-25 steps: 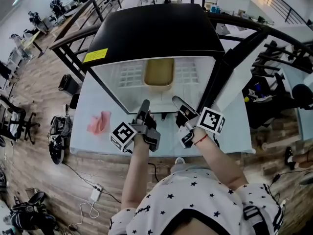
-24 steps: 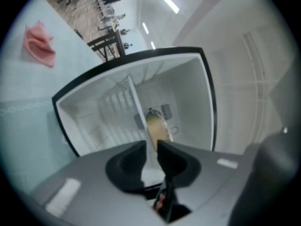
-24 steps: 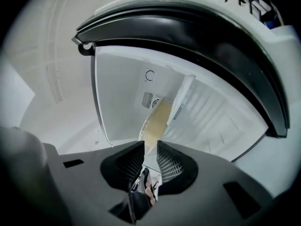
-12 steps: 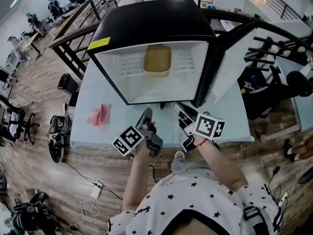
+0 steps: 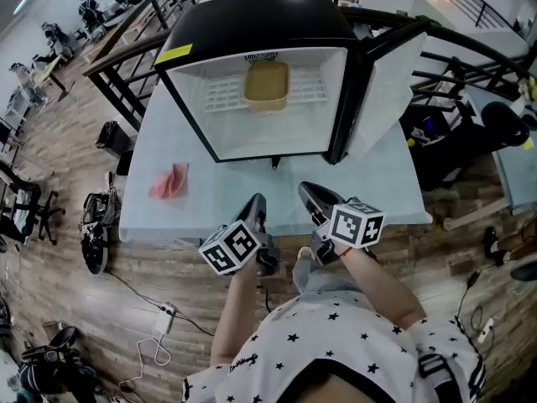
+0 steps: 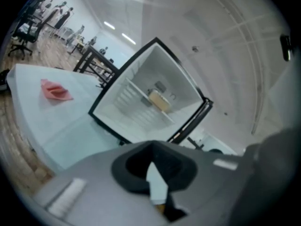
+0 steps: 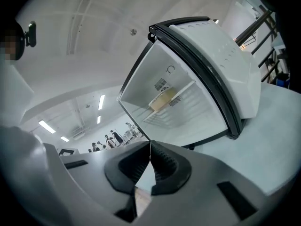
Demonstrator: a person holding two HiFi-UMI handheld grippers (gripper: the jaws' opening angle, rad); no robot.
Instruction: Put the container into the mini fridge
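The mini fridge (image 5: 252, 32) lies on its back on the pale table (image 5: 394, 191), its door (image 5: 382, 91) swung open to the right. A tan container (image 5: 266, 86) rests on the white wire shelf inside, also visible as the container (image 6: 159, 100) and the container (image 7: 162, 99) in the gripper views. My left gripper (image 5: 257, 206) and right gripper (image 5: 310, 195) hover near the table's front edge, well short of the fridge. Both jaws have just closed and stand shut with nothing between them, as the left gripper (image 6: 150, 157) and right gripper (image 7: 150, 155) show.
A crumpled pink cloth (image 5: 170, 181) lies on the table's left side. Black railings (image 5: 126, 49) run behind and left of the table. Chairs and cables sit on the wooden floor (image 5: 50, 250) to the left. More office furniture stands at the right.
Both grippers have drawn back from the fridge opening toward the table's front edge, rolled, and their jaws have closed empty. The container stays on the shelf.
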